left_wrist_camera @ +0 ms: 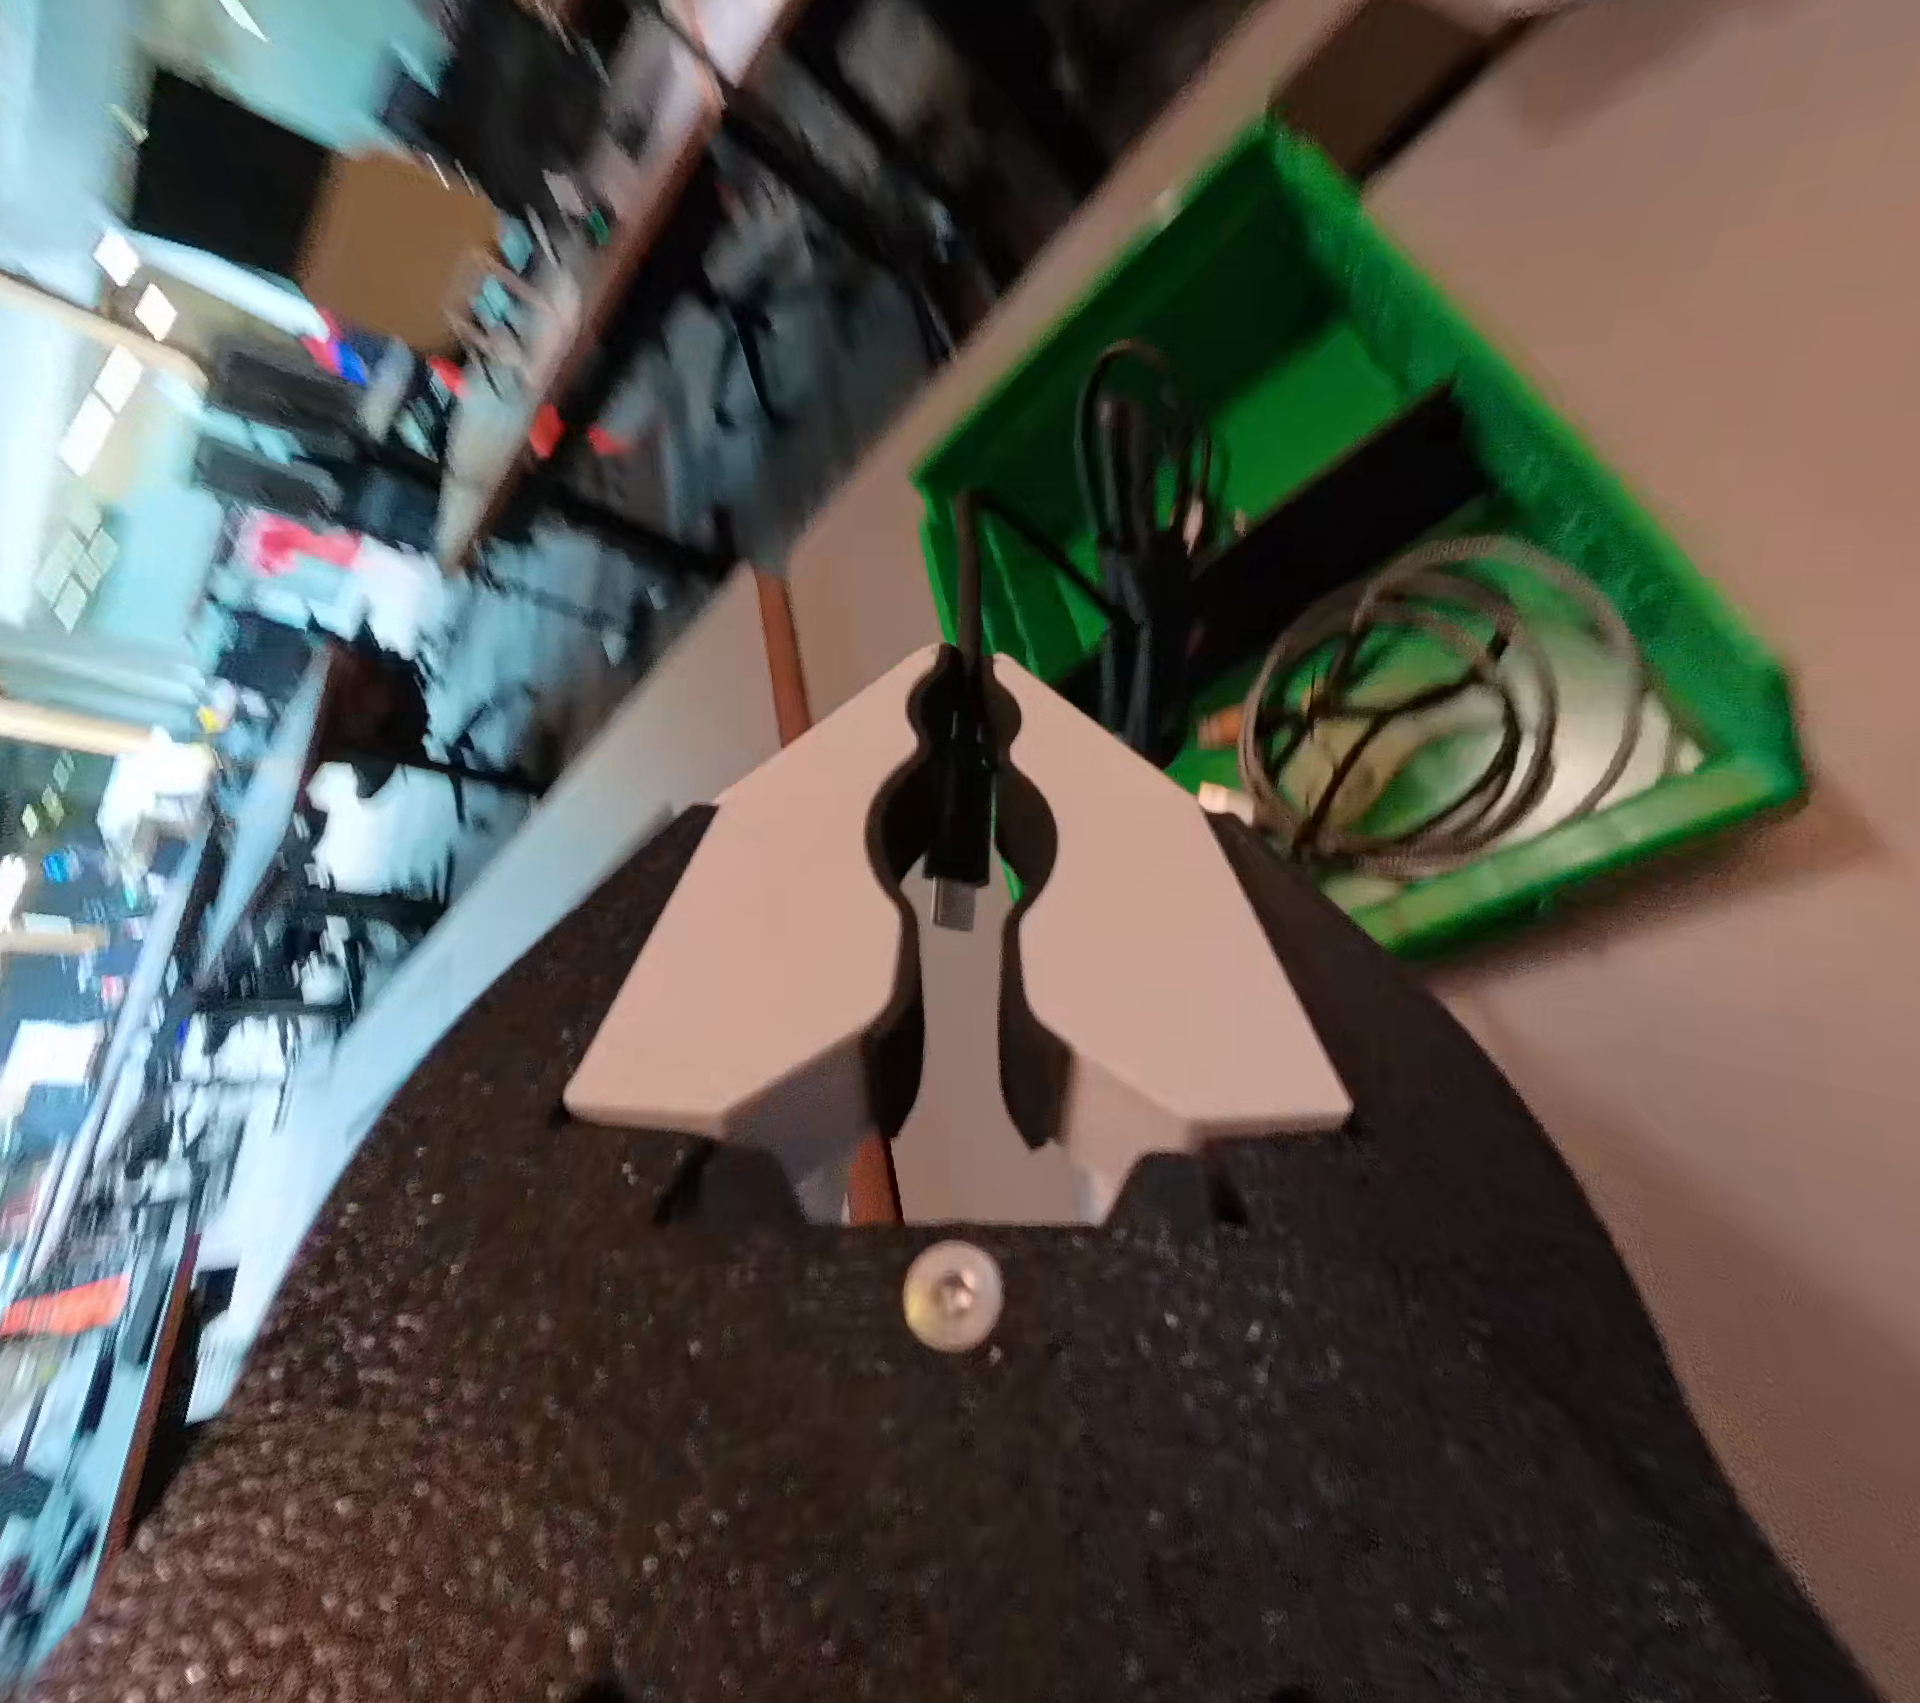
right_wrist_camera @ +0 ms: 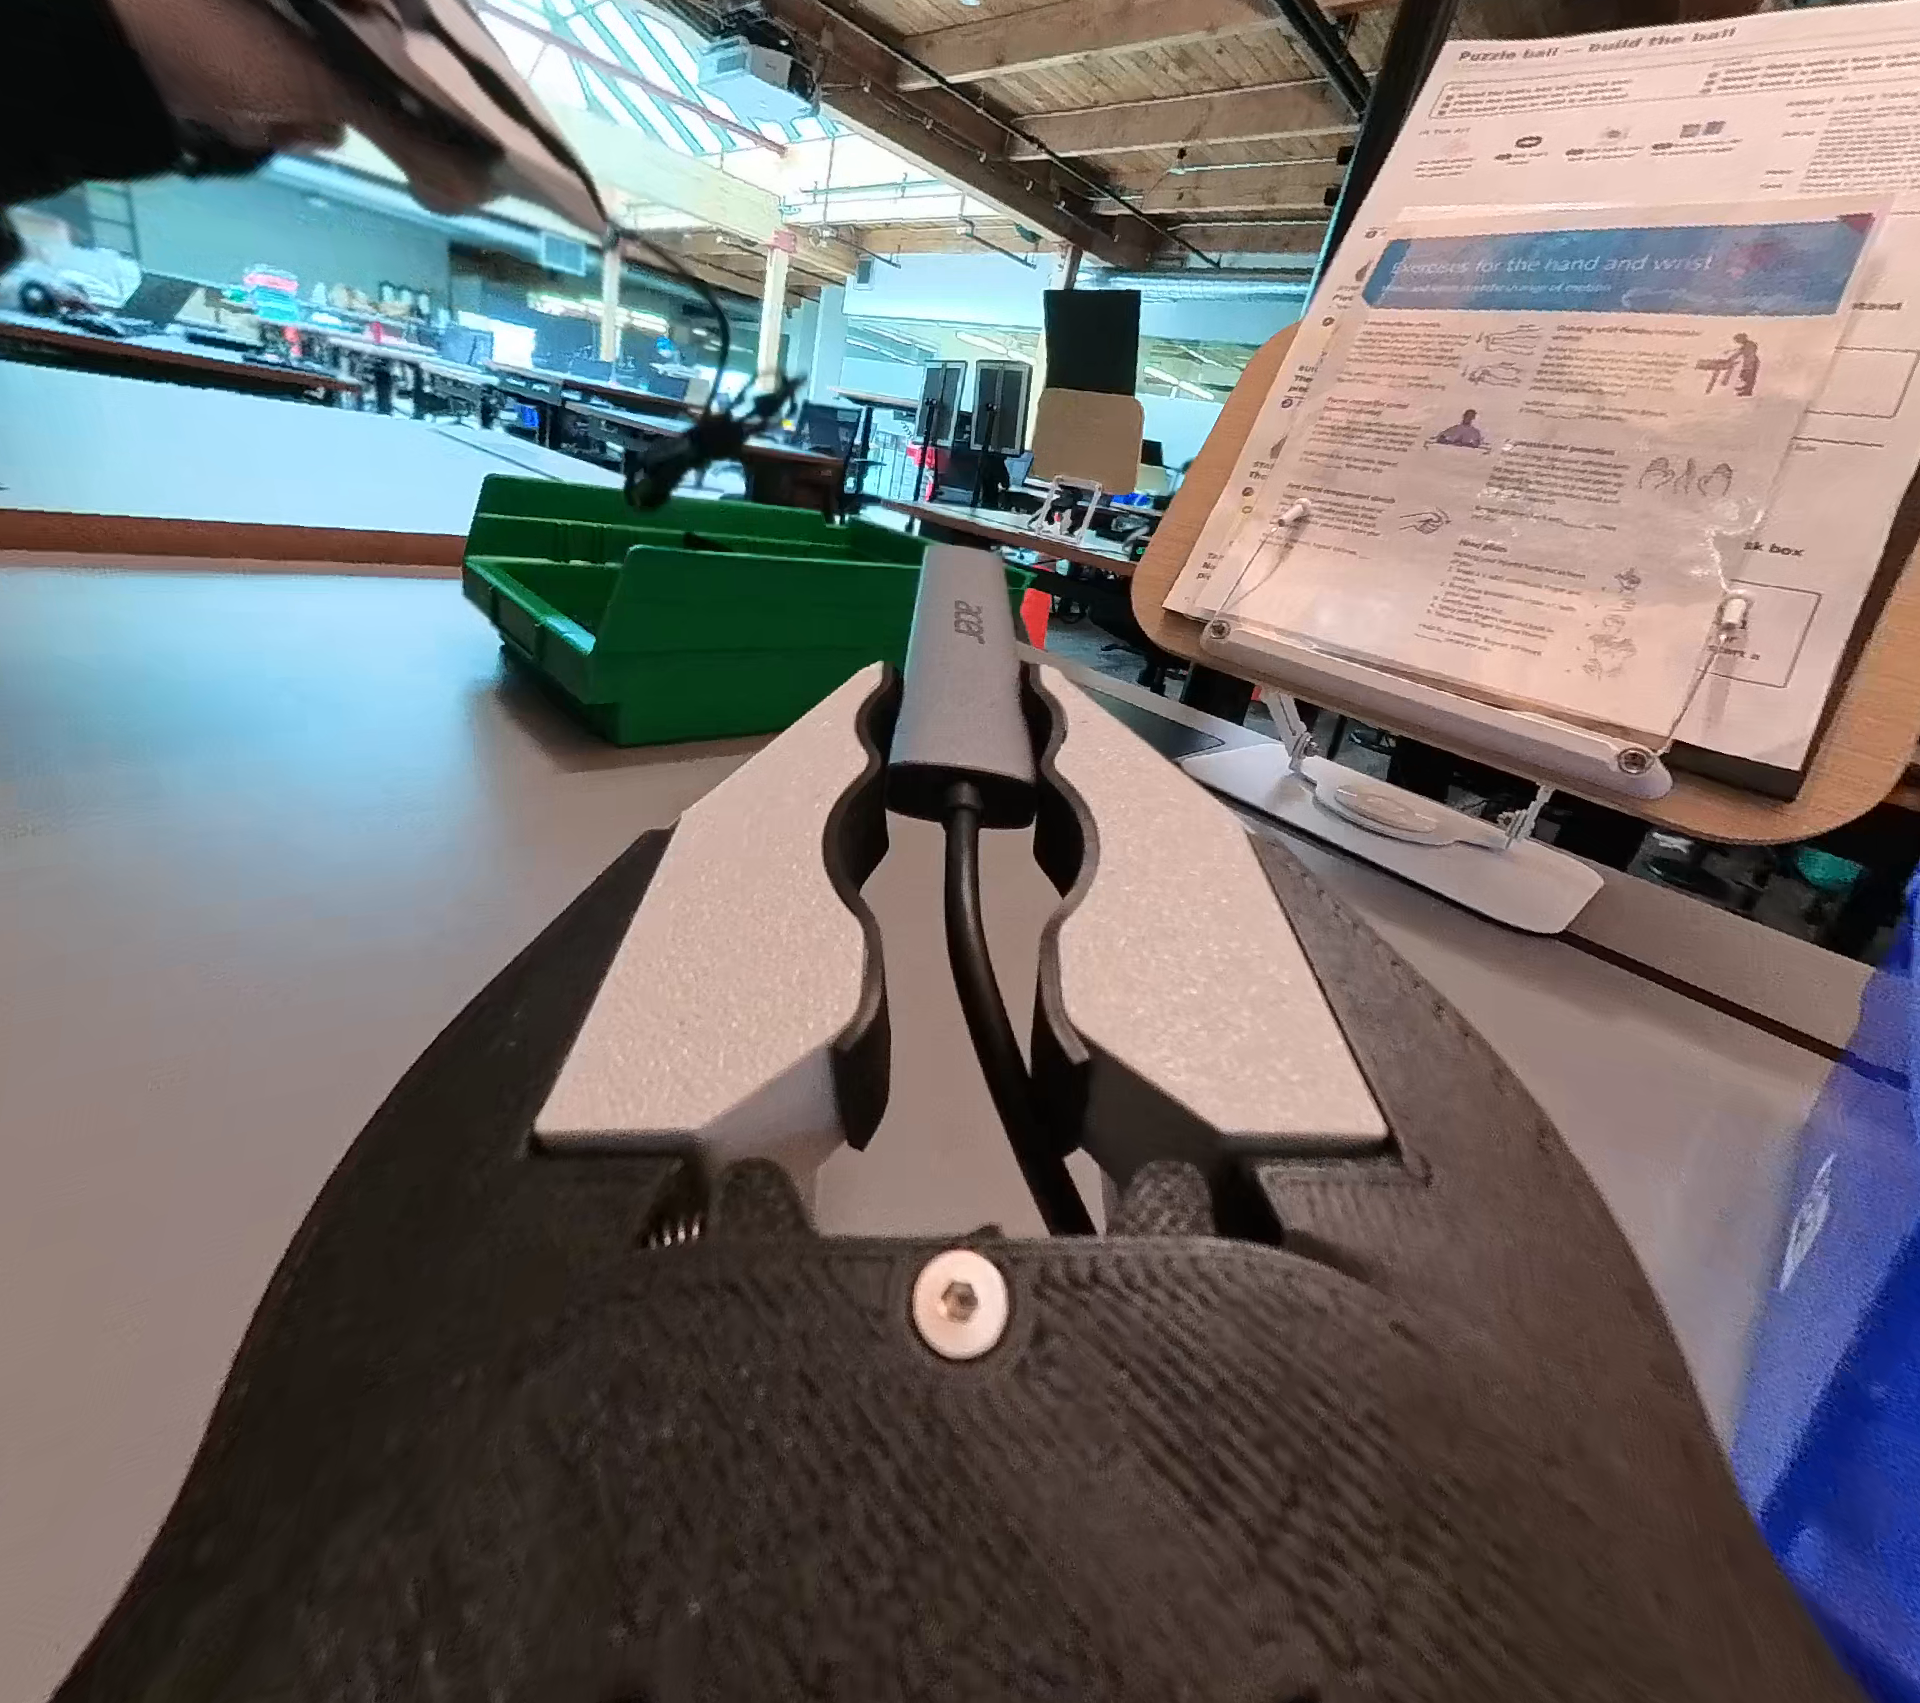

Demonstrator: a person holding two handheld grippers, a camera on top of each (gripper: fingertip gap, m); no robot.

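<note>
- Pinching a black cable near its plug end, the left gripper has its two grey fingers closed to a narrow gap at the tips.
- The cable's plug sits in the hollow between the fingers, its metal end pointing back toward the camera, while the cord runs forward past the tips.
- Ahead and to the right of that gripper stands a green bin on a grey table; a bundle of black cord hangs over it, and a coil of grey braided cable lies on the bin's floor.
- The left wrist view is tilted and smeared, so the shelves behind are too blurred to make out.
- The right gripper is closed on a grey adapter, which sticks forward beyond the fingertips.
- The adapter's short black lead trails back between the fingers toward the gripper's body.
- In the right wrist view the bin sits on the table just beyond the adapter, to its left.
- Up at the left of that view the other gripper is held above the bin, the dark cable dangling from it.
- A stand with printed sheets leans at the right, well apart from both grippers.
</note>
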